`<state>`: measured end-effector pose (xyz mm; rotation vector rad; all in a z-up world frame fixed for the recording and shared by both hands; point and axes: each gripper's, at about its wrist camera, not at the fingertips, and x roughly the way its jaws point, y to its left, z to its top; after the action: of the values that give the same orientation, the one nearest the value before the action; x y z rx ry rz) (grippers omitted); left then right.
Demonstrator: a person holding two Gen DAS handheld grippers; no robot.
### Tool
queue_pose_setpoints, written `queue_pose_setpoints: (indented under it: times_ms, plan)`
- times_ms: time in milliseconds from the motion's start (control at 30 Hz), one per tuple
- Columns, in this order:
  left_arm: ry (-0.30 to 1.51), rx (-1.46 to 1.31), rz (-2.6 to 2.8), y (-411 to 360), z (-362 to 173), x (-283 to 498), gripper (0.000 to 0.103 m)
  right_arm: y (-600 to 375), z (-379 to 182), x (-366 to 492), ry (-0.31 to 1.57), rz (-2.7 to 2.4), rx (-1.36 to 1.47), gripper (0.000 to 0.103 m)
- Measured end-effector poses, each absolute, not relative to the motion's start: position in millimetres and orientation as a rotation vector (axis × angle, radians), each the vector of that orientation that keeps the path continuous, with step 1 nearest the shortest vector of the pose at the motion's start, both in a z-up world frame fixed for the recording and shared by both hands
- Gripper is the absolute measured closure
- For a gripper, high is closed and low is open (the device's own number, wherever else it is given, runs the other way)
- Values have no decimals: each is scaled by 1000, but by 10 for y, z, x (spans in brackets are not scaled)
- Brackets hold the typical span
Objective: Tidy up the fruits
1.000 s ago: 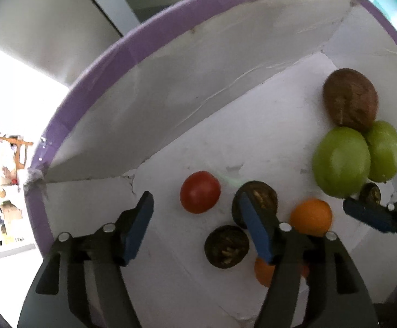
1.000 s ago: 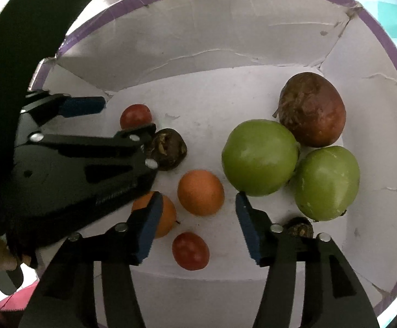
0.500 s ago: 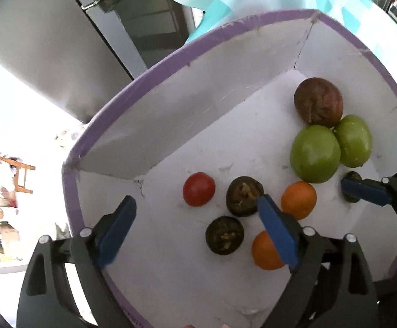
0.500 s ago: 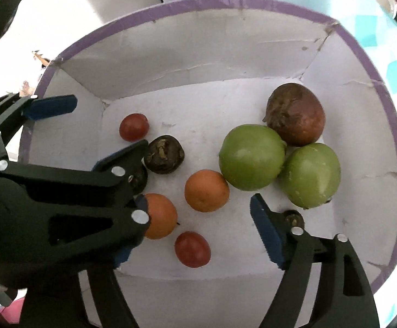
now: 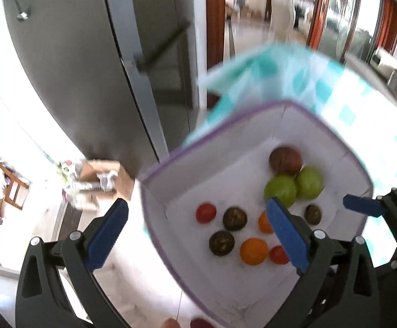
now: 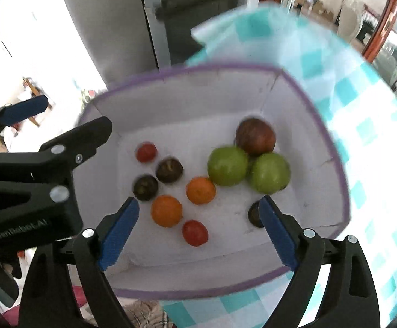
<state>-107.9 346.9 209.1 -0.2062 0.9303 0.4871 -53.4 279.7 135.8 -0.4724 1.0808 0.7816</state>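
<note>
A white box with a purple rim holds several fruits: two green ones, a brown-red one, two oranges, two red tomatoes and dark wrinkled fruits. My left gripper is open and empty, raised above the box's left side. My right gripper is open and empty above the box's near edge. The left gripper also shows in the right wrist view.
The box stands on a teal and white checked tablecloth. A grey refrigerator stands behind. A cardboard box and clutter lie on the floor at left.
Both grippers have lifted up and back from the box, so it looks smaller and lower. Both stay open and empty. The fruits have not moved.
</note>
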Motion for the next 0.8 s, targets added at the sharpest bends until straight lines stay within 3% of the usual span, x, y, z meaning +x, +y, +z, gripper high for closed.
queue_pose_setpoints:
  times_ms: [167, 333, 533, 800]
  plan:
    - [799, -191, 529, 3647, 2616, -1315, 2, 2554, 2067, -650, 855, 791, -353, 15]
    - [712, -356, 508, 3742, 2901, -1555, 2, 2417, 2509, -822, 650, 705, -335, 15]
    - [759, -346, 529, 3719, 2891, -1652, 2, 2082, 2628, -799, 660, 644, -212, 15]
    - [781, -311, 515, 3629, 2609, -1500, 2, 2017, 2254, -533, 783, 542, -270, 14]
